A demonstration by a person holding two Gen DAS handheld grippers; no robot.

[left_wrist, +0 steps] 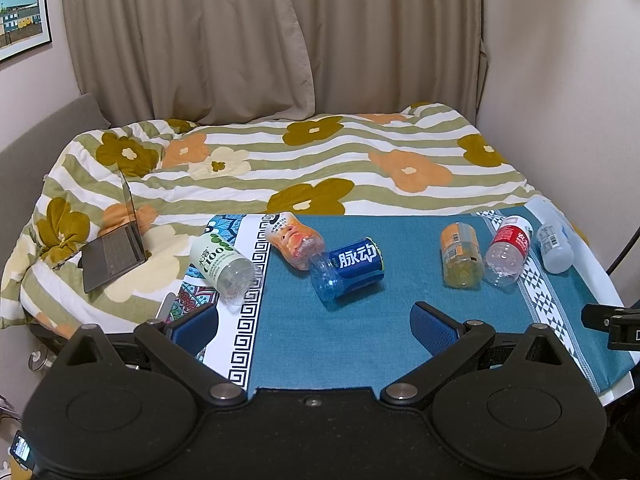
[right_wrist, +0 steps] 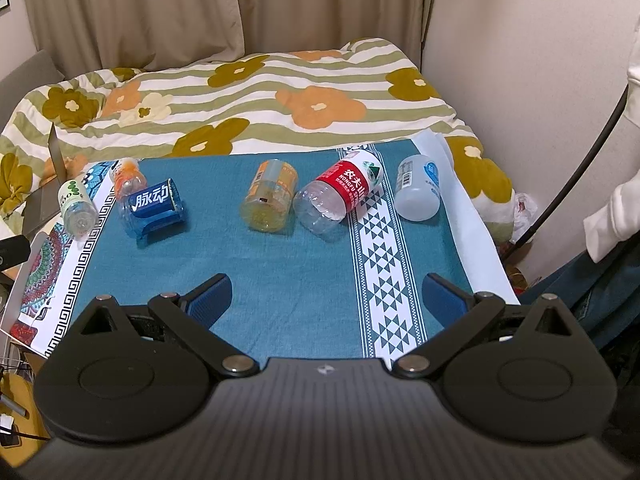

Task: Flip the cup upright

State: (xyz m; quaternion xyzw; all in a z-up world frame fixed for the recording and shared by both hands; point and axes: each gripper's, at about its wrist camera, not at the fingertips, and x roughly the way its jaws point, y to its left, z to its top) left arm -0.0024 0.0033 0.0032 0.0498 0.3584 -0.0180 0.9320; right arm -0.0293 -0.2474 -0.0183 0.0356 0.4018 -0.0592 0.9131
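Observation:
Several plastic bottles lie on their sides on a teal tablecloth (left_wrist: pixel 320 336) (right_wrist: pixel 288 256). From the left: a green-label bottle (left_wrist: pixel 222 266) (right_wrist: pixel 76 208), an orange-pink bottle (left_wrist: pixel 294 242) (right_wrist: pixel 127 176), a blue bottle (left_wrist: pixel 348 270) (right_wrist: pixel 154 208), a yellow-orange bottle (left_wrist: pixel 460 256) (right_wrist: pixel 270 196), a red-label bottle (left_wrist: pixel 508 250) (right_wrist: pixel 340 194) and a white bottle (left_wrist: pixel 554 246) (right_wrist: pixel 418 188). My left gripper (left_wrist: pixel 314 326) is open and empty, near the front edge, short of the blue bottle. My right gripper (right_wrist: pixel 326 296) is open and empty, short of the yellow and red bottles.
A bed with a flowered striped quilt (left_wrist: pixel 280 160) lies behind the table. An open laptop (left_wrist: pixel 116 248) sits on the quilt at the left. Curtains (left_wrist: pixel 260 40) hang at the back. A wall (right_wrist: pixel 520 80) stands at the right.

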